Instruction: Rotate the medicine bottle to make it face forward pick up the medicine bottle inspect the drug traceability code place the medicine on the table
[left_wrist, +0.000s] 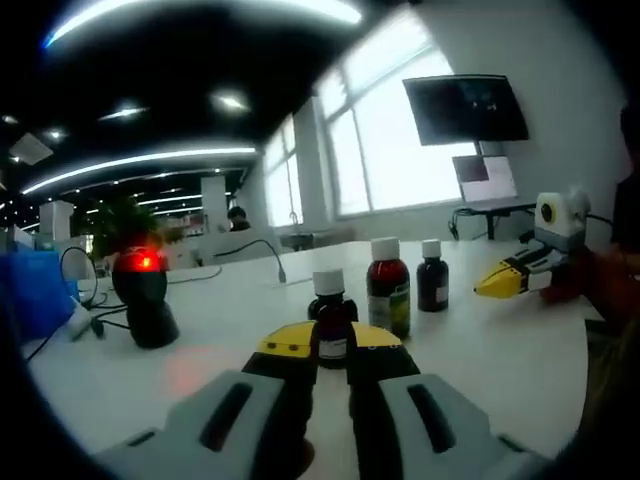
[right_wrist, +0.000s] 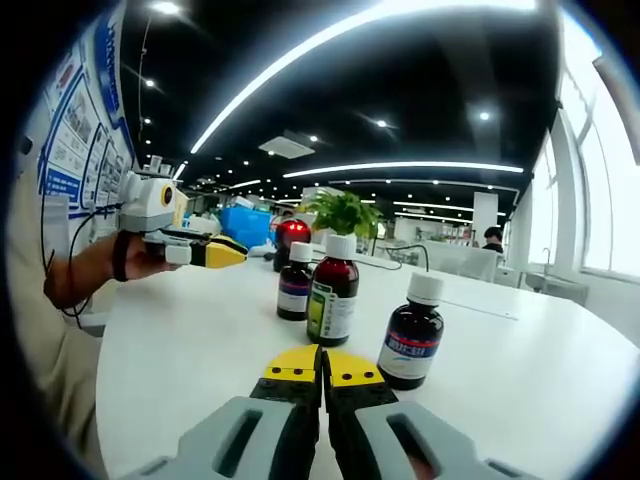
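**A:** ok so where are the bottles sitting? I count three.

**B:** yep, three dark medicine bottles with white caps, all upright on the white tabletop (right_wrist: 180, 350). In the left gripper view the small bottle (left_wrist: 331, 322) stands right at the yellow tips of the left tool (left_wrist: 331, 352), and the jaws sit on either side of its base. Looks like they're pinching it, though I can't swear the pads actually touch. Behind it is the tall bottle (left_wrist: 388, 285) with the green label, and just beside that the far bottle (left_wrist: 432, 275).

**A:** and the other hand?

**B:** the right tool (right_wrist: 322, 366) has its jaws pressed together, nothing between them, tips hovering low over the tabletop. In that view the nearest bottle with the blue-and-red label stands just right of the tips, not touching. You can also see the left tool over on the left side there, held in a person's hand (right_wrist: 135, 262), yellow tips pointing at the bottles.

**A:** anything else on there?

**B:** a black scanner (left_wrist: 145, 295) with a red light glowing, well apart from the bottles, plus some cables and a blue box (left_wrist: 35, 290) near the edge. There's a green plant (right_wrist: 343, 212) behind.
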